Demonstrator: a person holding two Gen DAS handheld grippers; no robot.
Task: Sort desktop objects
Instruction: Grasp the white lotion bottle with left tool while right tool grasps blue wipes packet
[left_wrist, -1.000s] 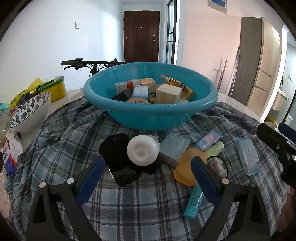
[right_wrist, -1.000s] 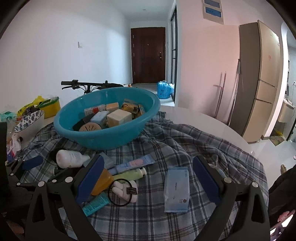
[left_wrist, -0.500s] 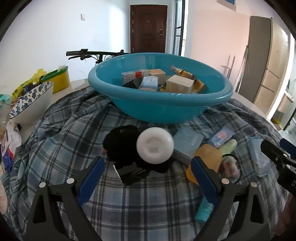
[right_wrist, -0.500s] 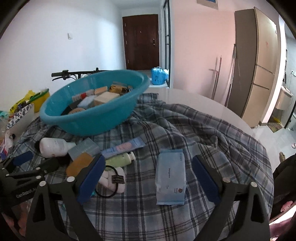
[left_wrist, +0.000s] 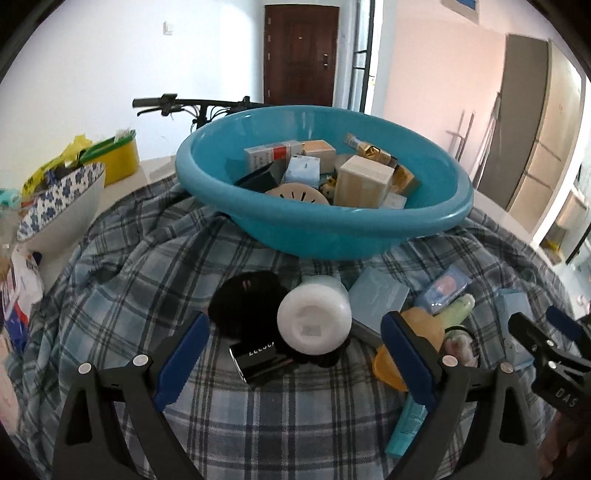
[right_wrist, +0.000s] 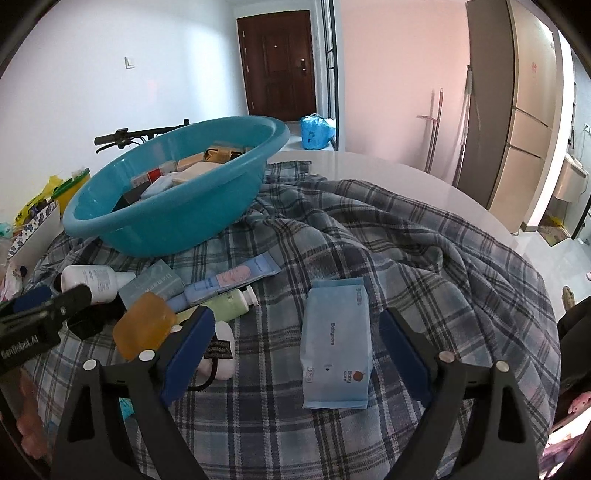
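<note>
My right tongs (right_wrist: 295, 354), spread and empty, straddle the wipes pack (right_wrist: 336, 347); its long axis runs away from me.

Plaid cloth (right_wrist: 388, 251): soft woven fabric, matt, rumpled. Teal basin (left_wrist: 369, 236): smooth plastic with a slight gloss; white bottle (left_wrist: 314, 325): matt plastic. Blue wipes pack (right_wrist: 336, 343): soft plastic film, faintly creased, low sheen.
</note>
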